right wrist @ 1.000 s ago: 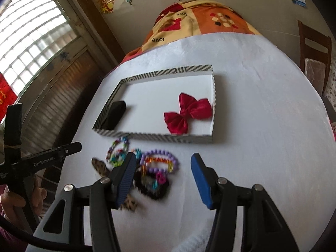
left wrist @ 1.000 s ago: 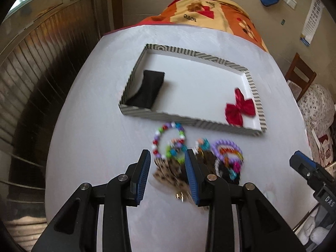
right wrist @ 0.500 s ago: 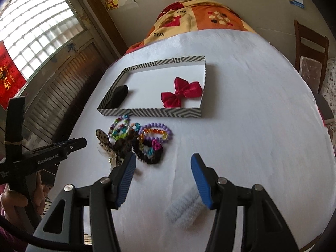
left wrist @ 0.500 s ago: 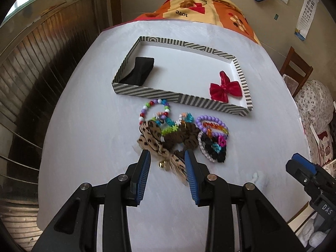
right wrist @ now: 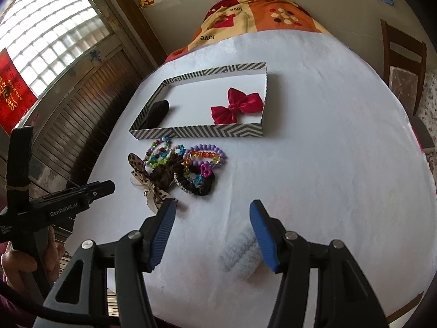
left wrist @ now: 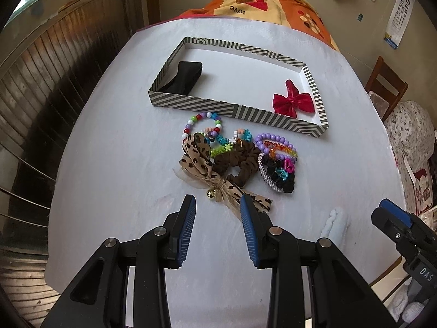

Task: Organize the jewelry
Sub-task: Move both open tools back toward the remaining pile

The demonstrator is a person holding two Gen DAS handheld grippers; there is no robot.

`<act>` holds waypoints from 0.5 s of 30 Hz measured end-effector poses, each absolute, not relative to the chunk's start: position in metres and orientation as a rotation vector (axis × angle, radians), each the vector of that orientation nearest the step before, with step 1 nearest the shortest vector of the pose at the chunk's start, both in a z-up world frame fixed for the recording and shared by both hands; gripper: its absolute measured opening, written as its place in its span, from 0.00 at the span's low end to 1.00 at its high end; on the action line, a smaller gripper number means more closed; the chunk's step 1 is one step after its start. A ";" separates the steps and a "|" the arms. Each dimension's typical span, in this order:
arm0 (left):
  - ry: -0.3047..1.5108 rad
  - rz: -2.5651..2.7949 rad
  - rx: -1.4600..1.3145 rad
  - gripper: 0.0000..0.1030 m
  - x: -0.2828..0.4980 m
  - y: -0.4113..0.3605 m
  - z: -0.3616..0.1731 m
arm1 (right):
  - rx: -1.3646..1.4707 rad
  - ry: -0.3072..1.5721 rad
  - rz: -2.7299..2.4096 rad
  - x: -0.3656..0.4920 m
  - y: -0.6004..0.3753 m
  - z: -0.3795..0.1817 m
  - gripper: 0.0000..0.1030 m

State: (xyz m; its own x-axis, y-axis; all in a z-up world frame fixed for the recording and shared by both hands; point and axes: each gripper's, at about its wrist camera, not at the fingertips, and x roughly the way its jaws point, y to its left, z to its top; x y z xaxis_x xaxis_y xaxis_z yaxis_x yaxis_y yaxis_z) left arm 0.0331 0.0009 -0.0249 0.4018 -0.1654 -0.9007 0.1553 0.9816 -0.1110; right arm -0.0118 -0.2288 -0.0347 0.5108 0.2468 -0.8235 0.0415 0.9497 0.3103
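Jewelry (left wrist: 235, 155) and hair ties lie in a tangled heap on the white worktop (left wrist: 114, 169), just near of the striped tray (left wrist: 237, 112), which so far holds only a black band (left wrist: 183, 78) at its left end and a red bow (left wrist: 293, 102) at its right. Most of the sorting is, by my reckoning, yet to be done, and the step in hand looks like choosing the next piece from the heap. The left tool (left wrist: 218, 213) hangs with its jaws parted and nothing between them, its tips just near of the leopard-print bow (left wrist: 199, 158), whose ribbon tail reaches close to the right-hand tip. The right tool (right wrist: 210, 218) is likewise released and empty, its jaws having just opened a little wider; it hovers over bare cloth to the right of the heap, with a pale fuzzy item (right wrist: 240, 248), perhaps a fleecy hair tie though it is too blurred to say, lying below its right-hand finger. The next move calls for lowering one tool onto a single piece at the heap's edge. The leopard-print bow is the nearest candidate. It should be pinched cleanly so the brown scrunchie (left wrist: 240, 164) and beaded bracelets (left wrist: 275, 145) touching it are not dragged along, then carried over the tray's near wall.
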 end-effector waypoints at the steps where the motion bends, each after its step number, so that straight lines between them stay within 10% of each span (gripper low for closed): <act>1: 1.139 -0.203 -0.010 0.23 0.033 0.001 -0.025 | 0.305 1.033 0.126 -0.012 -0.228 -0.035 0.59; 15: 1.164 -0.221 -0.049 0.23 0.033 0.009 -0.028 | 0.213 1.023 0.072 -0.013 -0.219 -0.027 0.61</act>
